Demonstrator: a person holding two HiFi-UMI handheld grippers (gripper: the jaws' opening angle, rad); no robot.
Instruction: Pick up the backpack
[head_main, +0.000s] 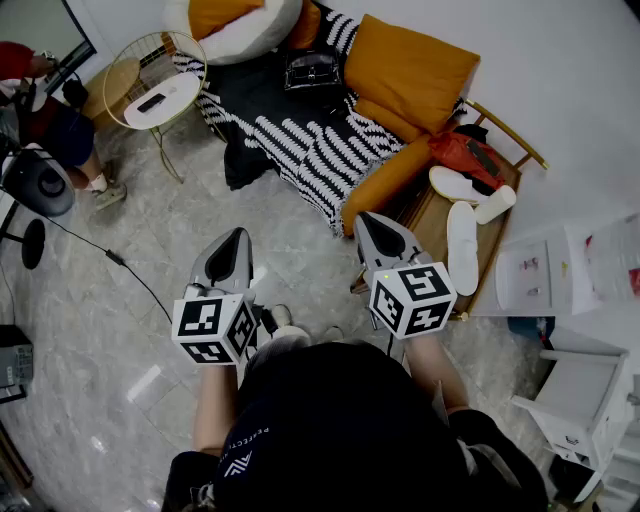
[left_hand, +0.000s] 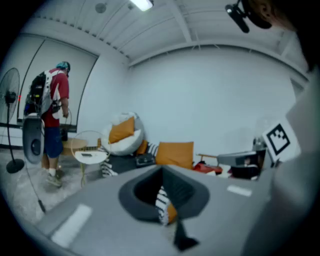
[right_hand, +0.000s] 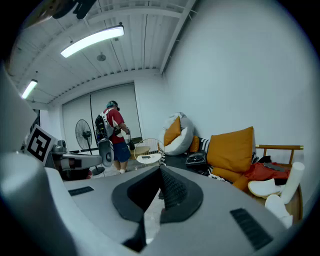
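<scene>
A small black backpack (head_main: 313, 70) sits upright at the back of the sofa (head_main: 300, 135), on a black-and-white striped blanket between orange cushions. It also shows in the left gripper view as a dark backpack (left_hand: 145, 160) and in the right gripper view as a dark backpack (right_hand: 196, 158). My left gripper (head_main: 238, 240) and right gripper (head_main: 368, 222) hover side by side over the floor in front of the sofa, well short of the bag. Both point towards the sofa, slightly downward. The left gripper (left_hand: 162, 172) and right gripper (right_hand: 161, 172) are shut, with nothing between their jaws.
A round white side table (head_main: 160, 95) stands left of the sofa. A person (head_main: 50, 130) and a floor fan (head_main: 35, 185) are at the far left, with a cable (head_main: 120, 265) across the floor. A wooden rack (head_main: 500, 175) with red cloth and white slippers, then a white cabinet (head_main: 540, 270), are on the right.
</scene>
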